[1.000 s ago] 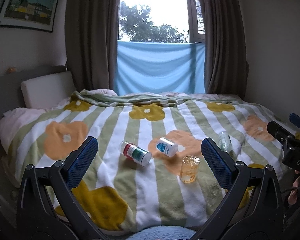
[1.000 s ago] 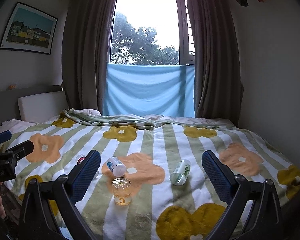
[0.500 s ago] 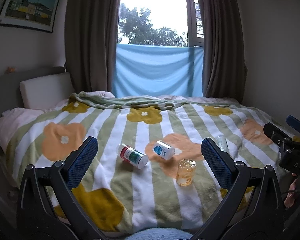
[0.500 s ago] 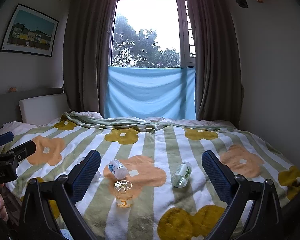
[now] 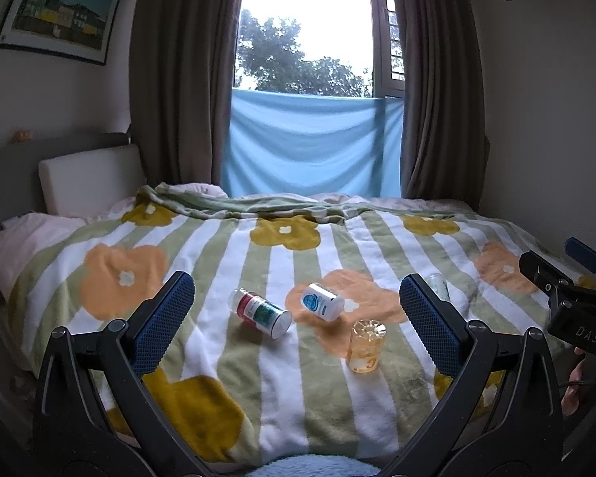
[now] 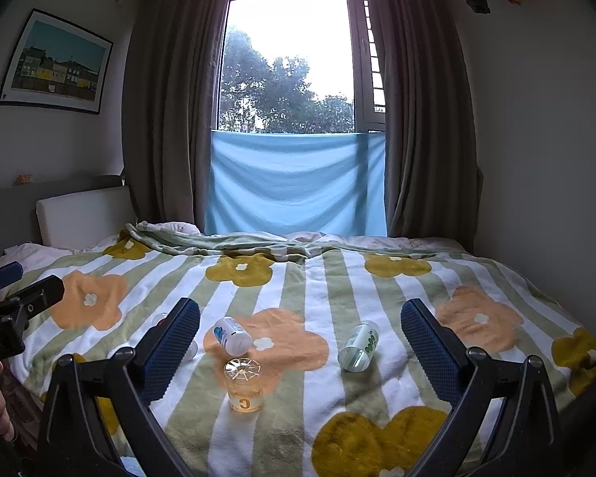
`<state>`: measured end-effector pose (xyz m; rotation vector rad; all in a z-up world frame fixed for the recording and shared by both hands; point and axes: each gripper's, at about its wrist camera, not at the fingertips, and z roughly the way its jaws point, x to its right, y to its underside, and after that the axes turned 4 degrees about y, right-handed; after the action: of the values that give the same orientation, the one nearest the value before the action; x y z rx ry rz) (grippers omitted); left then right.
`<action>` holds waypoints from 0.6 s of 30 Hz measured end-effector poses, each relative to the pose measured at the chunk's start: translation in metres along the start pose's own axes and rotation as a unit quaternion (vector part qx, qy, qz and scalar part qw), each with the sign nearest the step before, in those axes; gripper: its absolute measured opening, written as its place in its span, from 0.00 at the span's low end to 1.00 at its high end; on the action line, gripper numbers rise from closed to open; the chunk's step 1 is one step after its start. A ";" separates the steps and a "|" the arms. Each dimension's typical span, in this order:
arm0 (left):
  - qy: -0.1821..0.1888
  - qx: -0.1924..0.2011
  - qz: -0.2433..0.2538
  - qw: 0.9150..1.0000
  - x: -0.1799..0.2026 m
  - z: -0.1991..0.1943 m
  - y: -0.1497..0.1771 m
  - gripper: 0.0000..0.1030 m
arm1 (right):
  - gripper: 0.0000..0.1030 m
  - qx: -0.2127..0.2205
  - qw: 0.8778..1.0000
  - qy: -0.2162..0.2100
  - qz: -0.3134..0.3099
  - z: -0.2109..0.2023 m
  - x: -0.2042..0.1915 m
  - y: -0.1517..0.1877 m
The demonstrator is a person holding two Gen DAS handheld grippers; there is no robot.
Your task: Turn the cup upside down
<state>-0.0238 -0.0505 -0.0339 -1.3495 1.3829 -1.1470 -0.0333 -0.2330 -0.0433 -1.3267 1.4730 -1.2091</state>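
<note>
A small clear amber cup (image 5: 364, 346) stands on the flowered blanket with its patterned base facing up; in the right wrist view the cup (image 6: 243, 384) shows a "C" label. My left gripper (image 5: 296, 318) is open and empty, held back from the bed's near edge, with the cup ahead and slightly right of its middle. My right gripper (image 6: 300, 336) is open and empty, with the cup ahead and left of its middle. Each gripper shows at the edge of the other's view.
Three bottles lie on their sides on the blanket (image 5: 202, 342): a red-and-green one (image 5: 264, 313), a white-and-blue one (image 5: 322, 301) and a clear green-printed one (image 6: 359, 346). A headboard cushion (image 5: 87, 179) is far left; curtains and a window are behind the bed.
Both grippers have drawn back and tilted up a little, so the bed and objects sit lower and smaller in view. The cup and bottles have not moved. Both jaws stay open.
</note>
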 end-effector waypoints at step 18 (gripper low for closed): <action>-0.003 -0.002 0.004 1.000 0.001 0.002 0.000 1.00 | 0.98 0.001 1.000 0.000 0.001 0.000 0.000 0.000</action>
<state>-0.0222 -0.0516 -0.0348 -1.3494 1.3851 -1.1344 -0.0335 -0.2334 -0.0436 -1.3242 1.4730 -1.2085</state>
